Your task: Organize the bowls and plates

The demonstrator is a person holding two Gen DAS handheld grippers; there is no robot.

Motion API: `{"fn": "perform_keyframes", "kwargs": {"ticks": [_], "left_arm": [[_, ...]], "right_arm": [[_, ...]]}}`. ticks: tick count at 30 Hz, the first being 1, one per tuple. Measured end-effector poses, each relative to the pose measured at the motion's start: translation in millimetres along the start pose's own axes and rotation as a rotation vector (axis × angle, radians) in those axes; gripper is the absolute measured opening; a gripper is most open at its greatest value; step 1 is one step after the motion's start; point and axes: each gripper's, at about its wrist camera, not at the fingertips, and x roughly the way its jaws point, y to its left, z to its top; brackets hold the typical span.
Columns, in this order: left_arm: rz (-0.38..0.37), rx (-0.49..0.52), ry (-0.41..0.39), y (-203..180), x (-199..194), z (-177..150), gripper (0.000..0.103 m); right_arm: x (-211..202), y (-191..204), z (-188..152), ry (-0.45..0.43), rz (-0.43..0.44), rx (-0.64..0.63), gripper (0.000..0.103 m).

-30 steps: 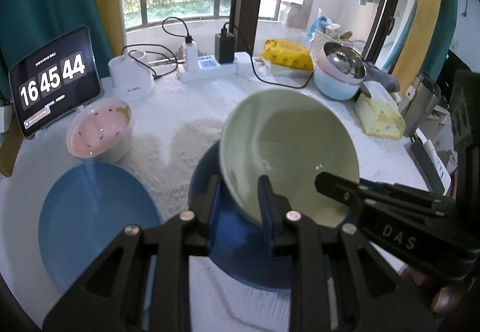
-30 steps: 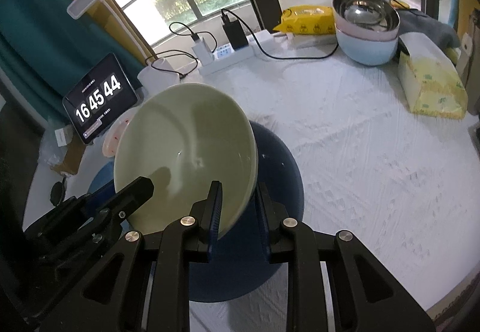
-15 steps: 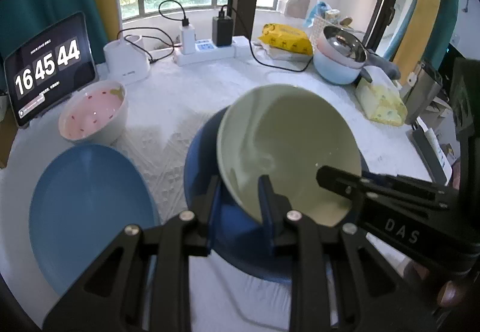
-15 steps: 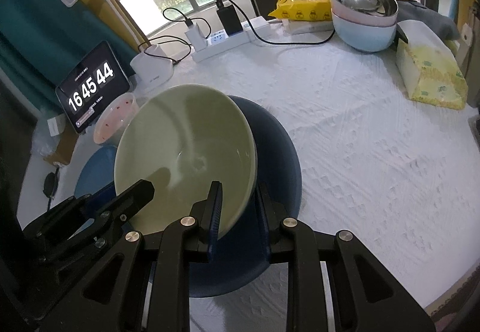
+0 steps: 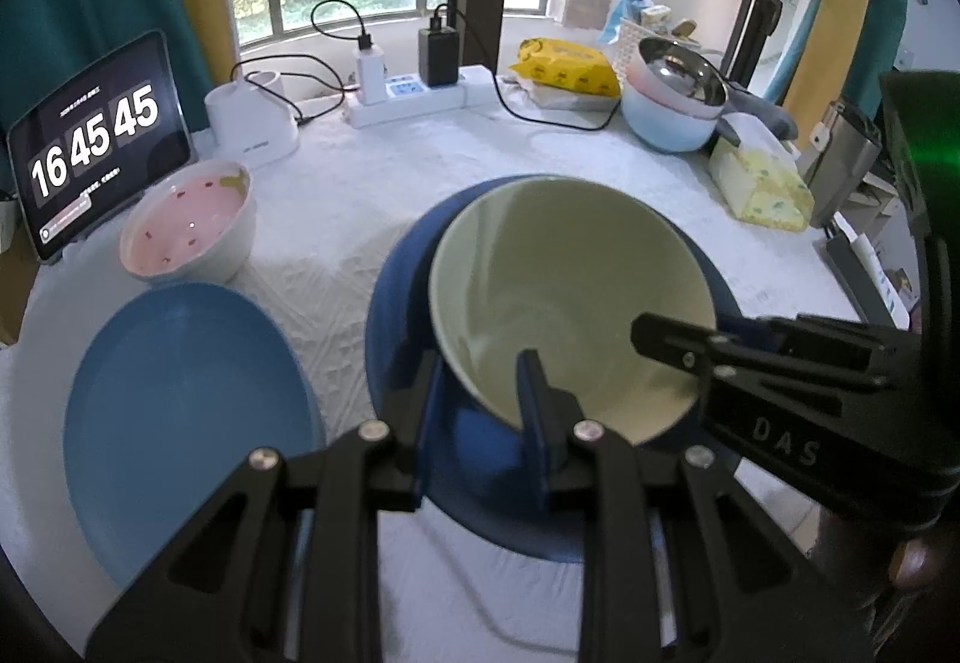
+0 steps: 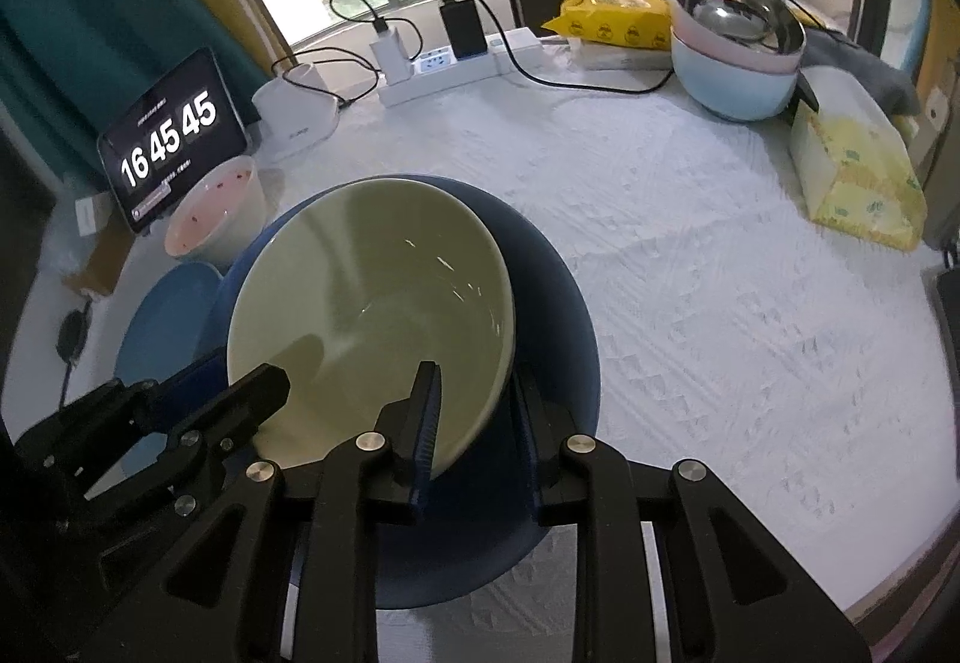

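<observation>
Lower now than a second ago, the pale green ceramic bowl (image 5: 570, 297) hangs tilted just above the dark blue round plate (image 5: 408, 273), more of which shows around it. My left gripper (image 5: 480, 381) and right gripper (image 6: 474, 393) each pinch its near rim, jaws narrow. I'd level it and centre it before letting go. Beyond lie the light blue plate (image 5: 180, 411), the pink-lined white bowl (image 5: 186, 231) and the tablet clock (image 5: 96, 141), one second on.
</observation>
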Motion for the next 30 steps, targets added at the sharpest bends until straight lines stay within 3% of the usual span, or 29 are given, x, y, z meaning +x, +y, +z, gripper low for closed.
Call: {"fn": "perform_keyframes", "kwargs": {"ticks": [7, 10, 30], "left_arm": [[-0.012, 0.003, -0.007, 5.3, -5.4, -2.2, 0.026], [-0.01, 0.003, -0.006, 7.4, -5.9, -3.0, 0.026], [0.014, -0.054, -0.084, 24.7, -31.2, 8.4, 0.027]], "right_arm": [[-5.1, 5.7, 1.9, -0.018, 0.034, -0.056, 0.029], [-11.9, 8.5, 2.9, -0.052, -0.011, -0.084, 0.037], [-23.1, 19.4, 10.8, -0.076, -0.021, -0.108, 0.037]]}}
